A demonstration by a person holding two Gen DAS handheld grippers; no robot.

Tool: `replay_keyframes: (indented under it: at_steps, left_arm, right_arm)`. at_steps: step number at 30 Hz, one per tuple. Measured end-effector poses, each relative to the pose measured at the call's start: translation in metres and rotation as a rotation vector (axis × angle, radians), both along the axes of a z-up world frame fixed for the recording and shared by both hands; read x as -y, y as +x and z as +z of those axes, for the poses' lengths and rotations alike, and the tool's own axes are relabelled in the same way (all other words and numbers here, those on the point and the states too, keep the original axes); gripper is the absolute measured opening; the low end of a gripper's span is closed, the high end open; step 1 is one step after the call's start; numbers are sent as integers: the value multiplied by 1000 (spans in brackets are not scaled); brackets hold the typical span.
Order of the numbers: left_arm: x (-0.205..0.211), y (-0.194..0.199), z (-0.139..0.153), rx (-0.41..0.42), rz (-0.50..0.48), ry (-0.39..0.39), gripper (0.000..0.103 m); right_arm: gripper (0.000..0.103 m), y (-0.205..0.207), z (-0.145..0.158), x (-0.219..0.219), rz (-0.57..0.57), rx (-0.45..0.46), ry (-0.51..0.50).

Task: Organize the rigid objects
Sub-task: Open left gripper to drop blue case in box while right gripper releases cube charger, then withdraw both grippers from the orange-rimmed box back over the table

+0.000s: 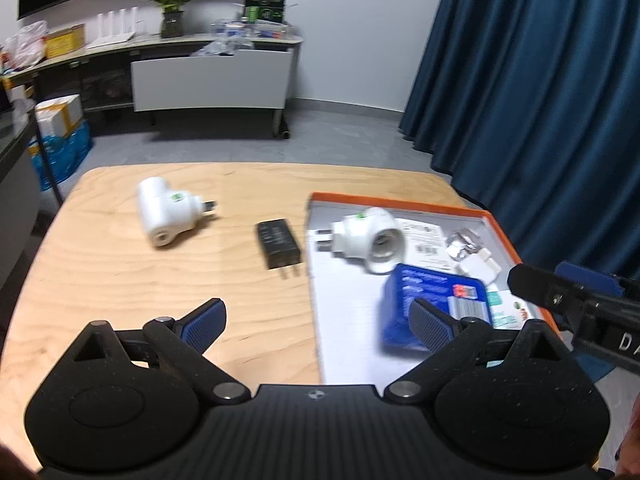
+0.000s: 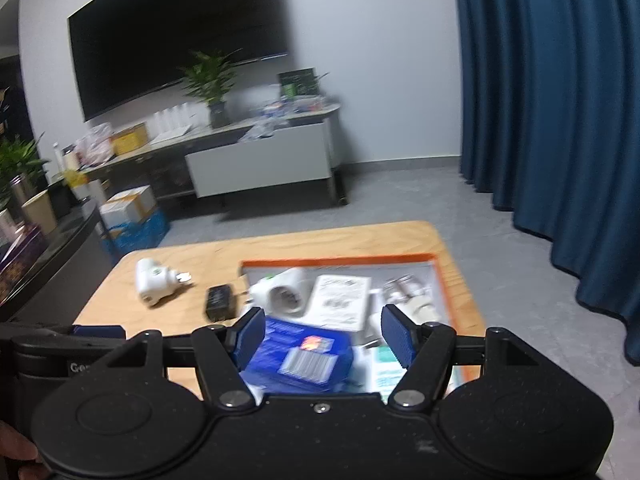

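Observation:
A white lamp-socket adapter (image 1: 166, 216) and a black plug charger (image 1: 278, 244) lie on the wooden table (image 1: 120, 280), left of an orange-rimmed tray (image 1: 400, 201). Inside the tray are a second white socket adapter (image 1: 370, 240) and a blue box (image 1: 436, 300). My left gripper (image 1: 318, 320) is open and empty, hovering over the tray's left edge. My right gripper (image 2: 323, 334) is open above the blue box (image 2: 304, 352), with its pads apart from the box. The right gripper's fingers (image 1: 532, 284) enter the left wrist view over the tray's right rim.
Printed leaflets (image 2: 340, 300) and small white and clear parts (image 1: 468, 246) fill the far right of the tray. A blue curtain (image 2: 560, 100) hangs to the right. Beyond the table are grey floor, a low cabinet (image 1: 212, 80) and a wall screen (image 2: 176, 32).

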State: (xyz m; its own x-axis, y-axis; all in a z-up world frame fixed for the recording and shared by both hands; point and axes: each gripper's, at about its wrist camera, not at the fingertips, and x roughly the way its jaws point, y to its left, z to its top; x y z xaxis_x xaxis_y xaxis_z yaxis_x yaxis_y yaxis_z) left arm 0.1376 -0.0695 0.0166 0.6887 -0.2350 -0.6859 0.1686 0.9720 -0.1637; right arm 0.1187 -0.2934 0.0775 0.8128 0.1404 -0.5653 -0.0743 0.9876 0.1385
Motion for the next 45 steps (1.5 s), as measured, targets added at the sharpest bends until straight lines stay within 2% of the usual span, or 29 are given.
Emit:
replay_keyframes:
  at_steps: [13, 23, 45]
  left_arm:
    - [-47, -4, -1, 0, 97, 20, 100]
    - [-70, 0, -2, 9, 130, 19, 100]
    - [-96, 19, -12, -2, 166, 28, 100]
  right_arm:
    - [78, 7, -10, -55, 115, -43, -2]
    - [78, 17, -13, -83, 170, -55, -15]
    - [78, 41, -30, -115, 225, -92, -29]
